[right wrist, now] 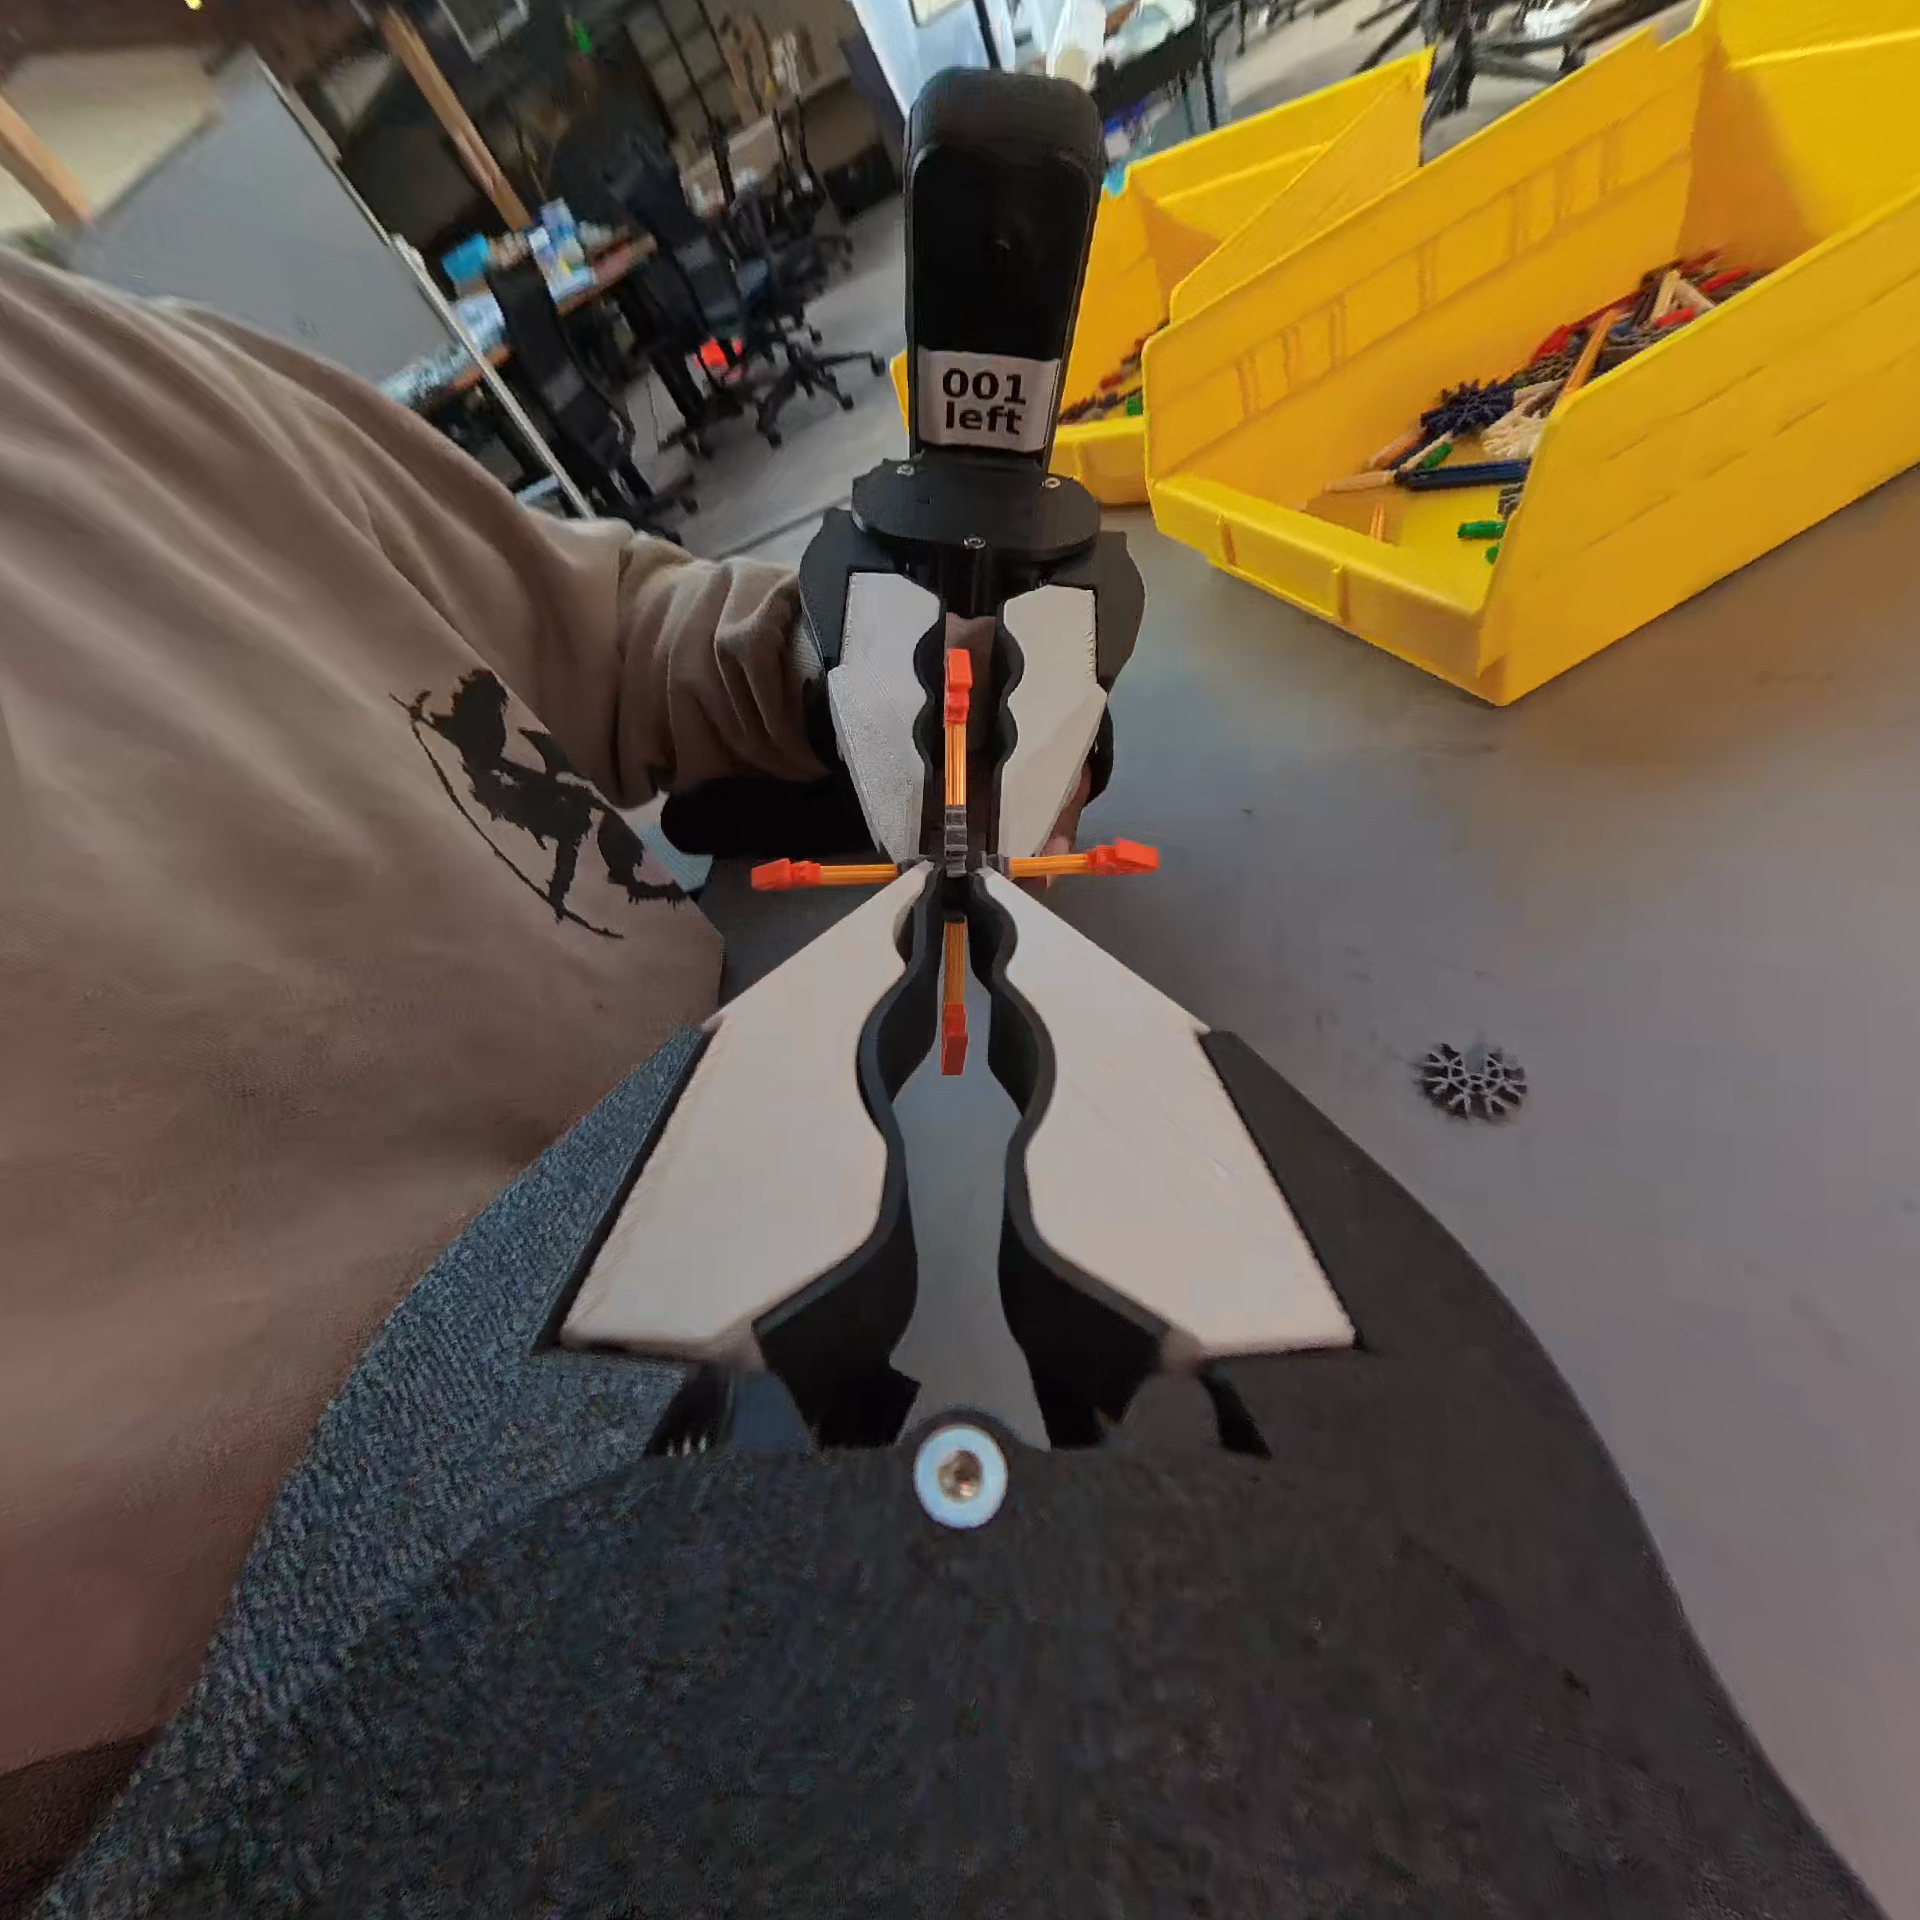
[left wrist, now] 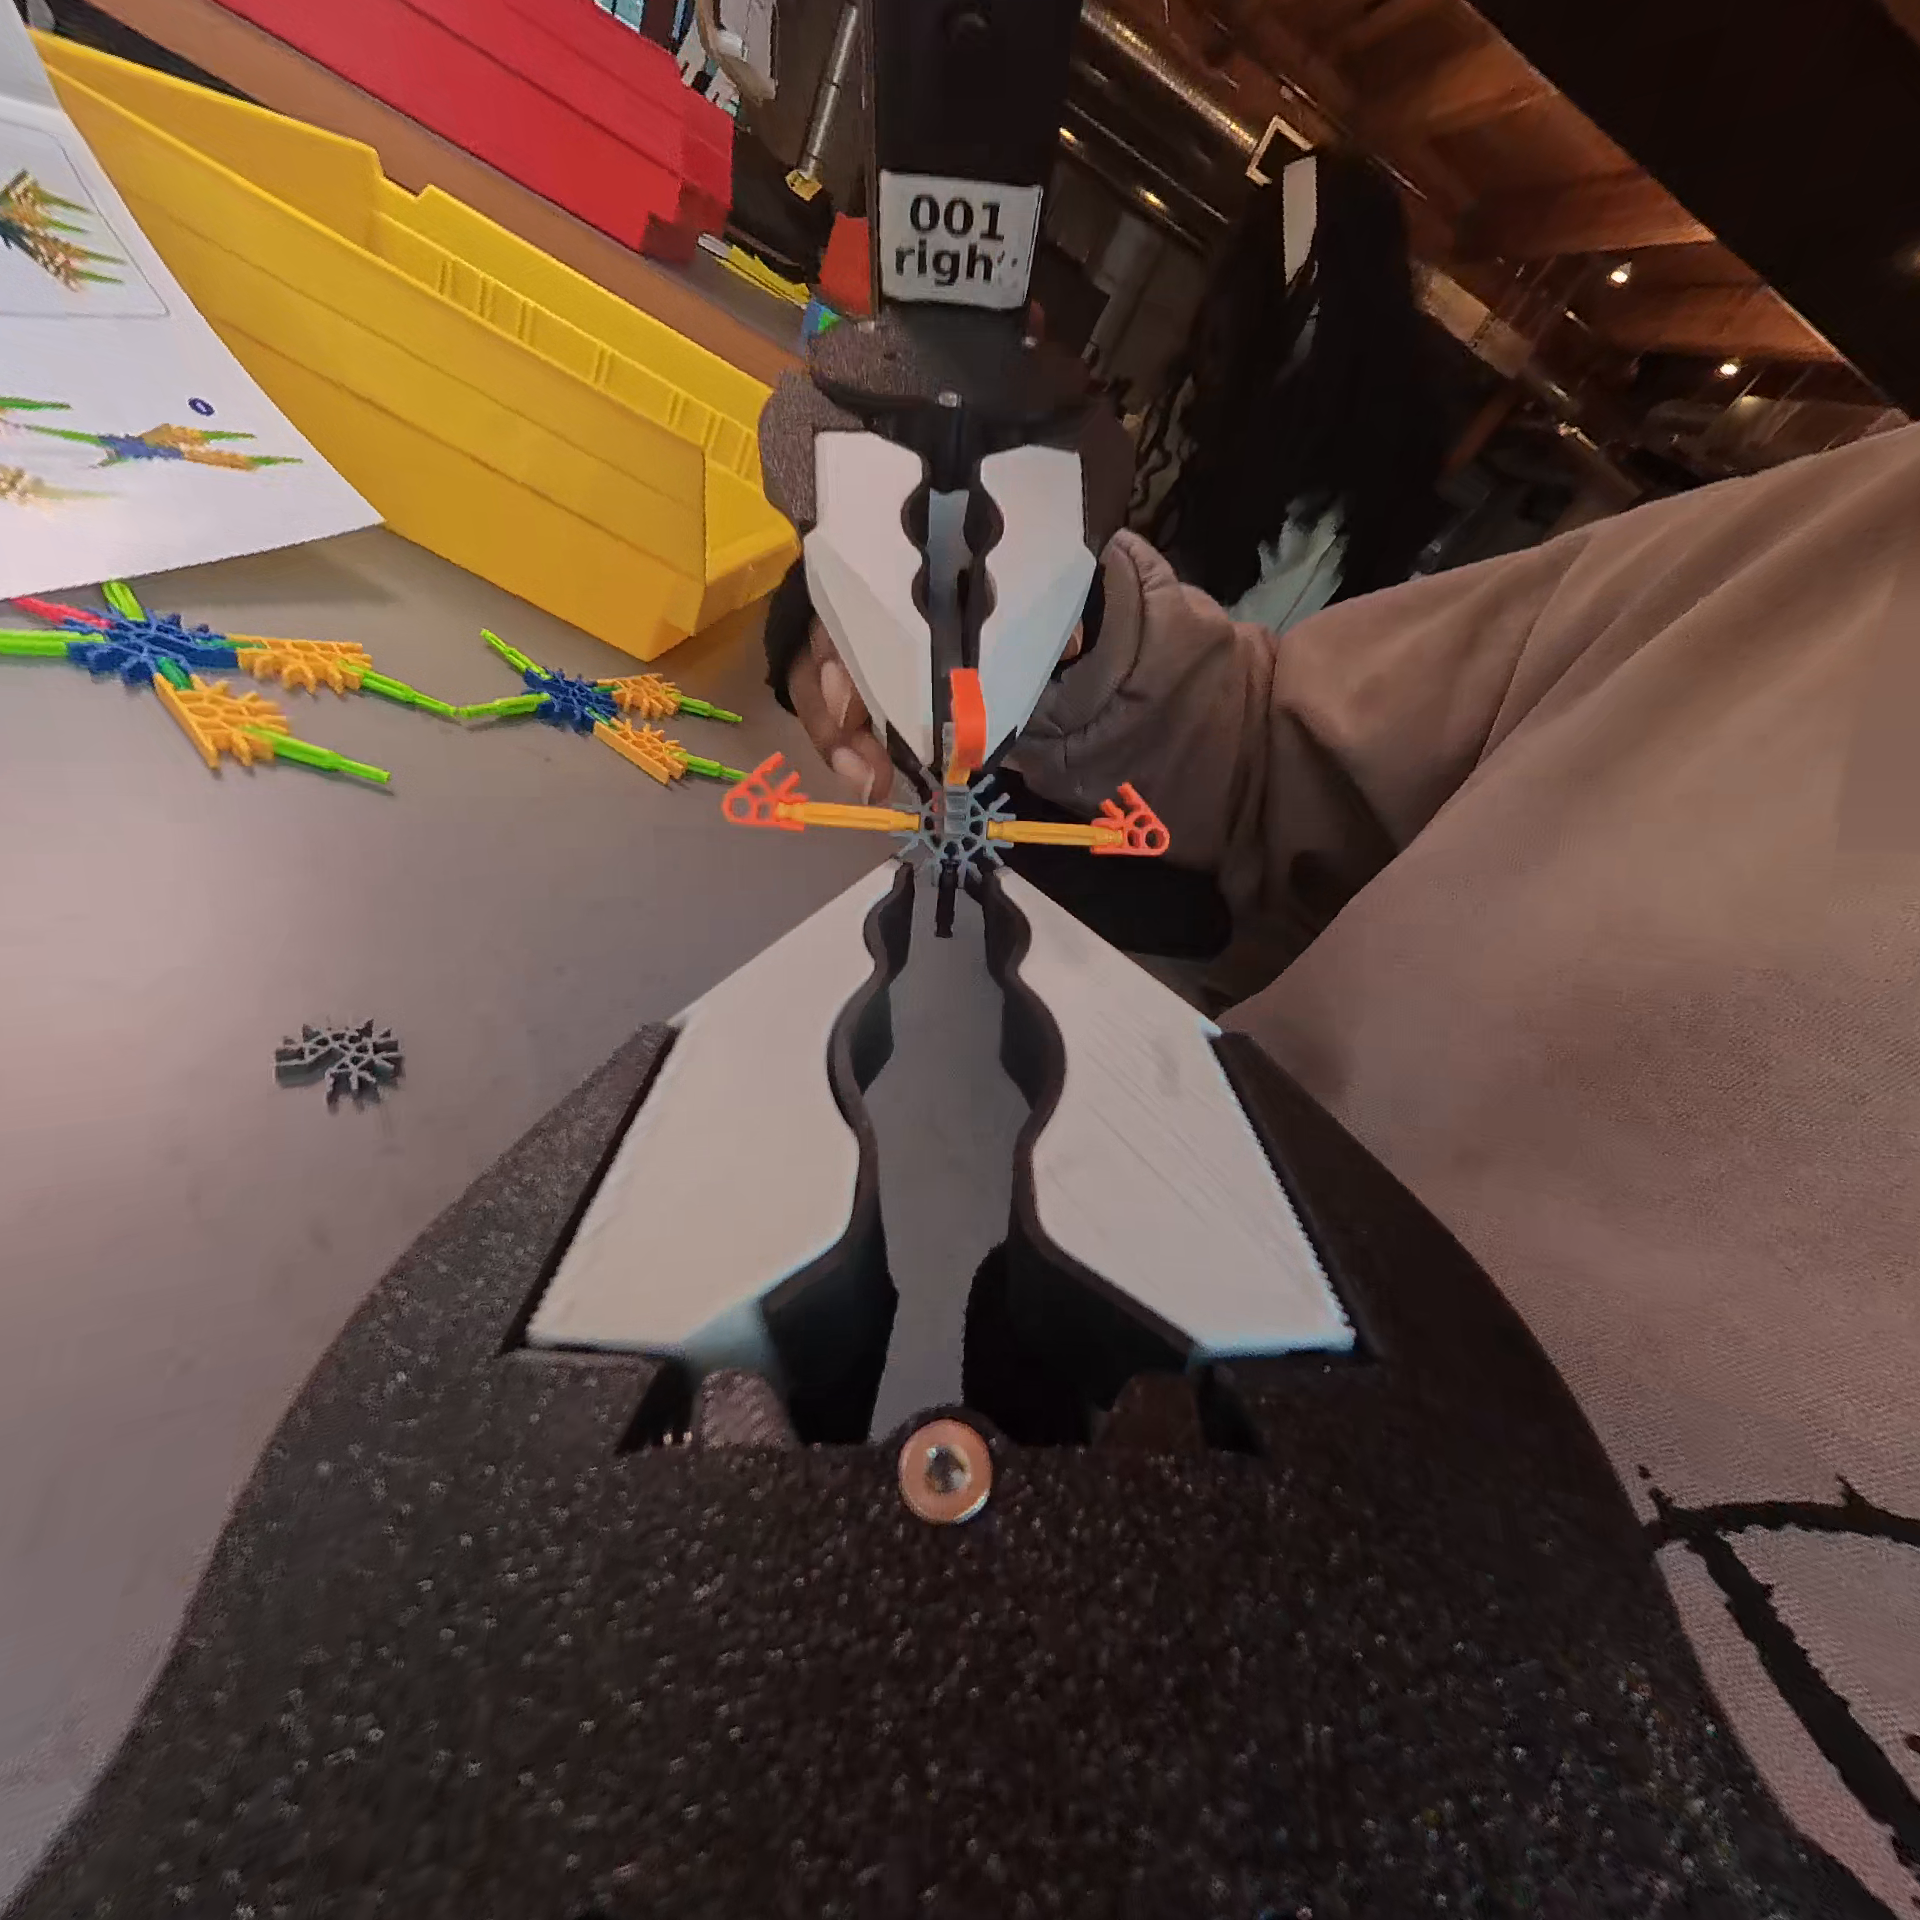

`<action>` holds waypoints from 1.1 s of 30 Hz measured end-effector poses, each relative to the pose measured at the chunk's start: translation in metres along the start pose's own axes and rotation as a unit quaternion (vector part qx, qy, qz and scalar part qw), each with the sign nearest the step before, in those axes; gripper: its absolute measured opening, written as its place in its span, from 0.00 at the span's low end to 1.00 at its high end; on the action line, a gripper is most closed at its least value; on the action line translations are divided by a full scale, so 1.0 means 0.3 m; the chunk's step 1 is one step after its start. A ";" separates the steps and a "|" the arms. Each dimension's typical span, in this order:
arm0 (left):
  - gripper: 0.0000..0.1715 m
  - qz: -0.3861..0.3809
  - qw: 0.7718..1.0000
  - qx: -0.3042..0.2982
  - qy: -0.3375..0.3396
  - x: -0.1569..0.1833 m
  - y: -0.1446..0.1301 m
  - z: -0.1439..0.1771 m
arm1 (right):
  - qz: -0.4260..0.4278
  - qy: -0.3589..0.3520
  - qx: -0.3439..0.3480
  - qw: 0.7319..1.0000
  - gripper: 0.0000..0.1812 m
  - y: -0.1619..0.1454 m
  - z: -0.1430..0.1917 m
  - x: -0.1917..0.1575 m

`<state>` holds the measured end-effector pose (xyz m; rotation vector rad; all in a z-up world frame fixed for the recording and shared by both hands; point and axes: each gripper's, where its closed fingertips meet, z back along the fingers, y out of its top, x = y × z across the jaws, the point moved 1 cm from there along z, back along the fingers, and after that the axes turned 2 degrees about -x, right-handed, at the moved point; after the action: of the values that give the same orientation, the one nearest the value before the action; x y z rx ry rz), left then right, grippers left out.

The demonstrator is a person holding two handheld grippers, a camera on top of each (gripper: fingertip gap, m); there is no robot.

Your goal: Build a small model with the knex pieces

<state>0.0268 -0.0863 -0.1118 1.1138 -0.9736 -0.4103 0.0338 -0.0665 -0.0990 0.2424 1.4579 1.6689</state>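
Observation:
A small rod-and-connector assembly hangs in the air between my two grippers. It has a grey snowflake hub with yellow rods ending in orange connectors. My left gripper is shut at the hub's near edge, on a short dark stub. My right gripper is shut on the assembly at the hub, with a yellow rod and its orange end lying between its fingers. The two grippers face each other tip to tip. The right gripper also shows in the left wrist view, and the left gripper in the right wrist view.
A loose grey snowflake connector lies on the grey table. Two finished blue, orange and green assemblies lie near a printed sheet. Yellow bins hold loose parts; a red bin stands behind. A beige sleeve is close. My two grippers' fingertips are within a few centimetres of each other. From either gripper's tips it is about 15 cm to the loose grey snowflake connector. My left wrist view looks at it from another angle.

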 end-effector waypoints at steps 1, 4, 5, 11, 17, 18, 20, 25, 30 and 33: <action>0.08 -0.020 1.000 0.003 0.007 0.006 0.008 -0.009 | 0.019 -0.005 -0.040 0.999 0.01 0.012 0.006 -0.009; 0.08 -0.075 0.996 0.035 0.026 0.033 0.062 -0.025 | 0.068 -0.024 -0.174 0.982 0.01 0.069 0.031 -0.037; 0.07 -0.088 0.995 0.050 0.028 0.044 0.088 -0.025 | 0.081 -0.028 -0.215 0.973 0.01 0.097 0.038 -0.050; 0.07 -0.137 0.983 0.117 0.045 0.090 0.259 0.018 | 0.125 -0.062 -0.394 0.908 0.01 0.289 0.056 -0.095; 0.07 -0.161 0.976 0.137 0.051 0.136 0.302 0.073 | 0.132 -0.079 -0.437 0.886 0.01 0.363 0.023 -0.137; 0.07 -0.164 0.976 0.135 0.049 0.143 0.300 0.076 | 0.133 -0.081 -0.437 0.886 0.02 0.364 0.018 -0.143; 0.07 -0.165 0.976 0.134 0.044 0.153 0.298 0.081 | 0.135 -0.082 -0.435 0.886 0.02 0.365 0.010 -0.154; 0.07 -0.157 0.977 0.139 0.036 0.160 0.305 0.090 | 0.162 -0.085 -0.408 0.894 0.08 0.392 0.012 -0.172; 0.07 -0.136 0.981 0.137 0.030 0.154 0.308 0.107 | 0.331 -0.117 -0.325 0.878 0.18 0.440 0.031 -0.180; 0.07 -0.109 0.987 0.120 0.021 0.150 0.305 0.113 | 0.453 -0.145 -0.252 0.843 0.30 0.398 0.020 -0.190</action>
<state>0.0072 -0.0987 -0.0068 1.4500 -0.8821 -0.4524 0.0144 -0.0935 0.0294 0.9478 0.6153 2.5475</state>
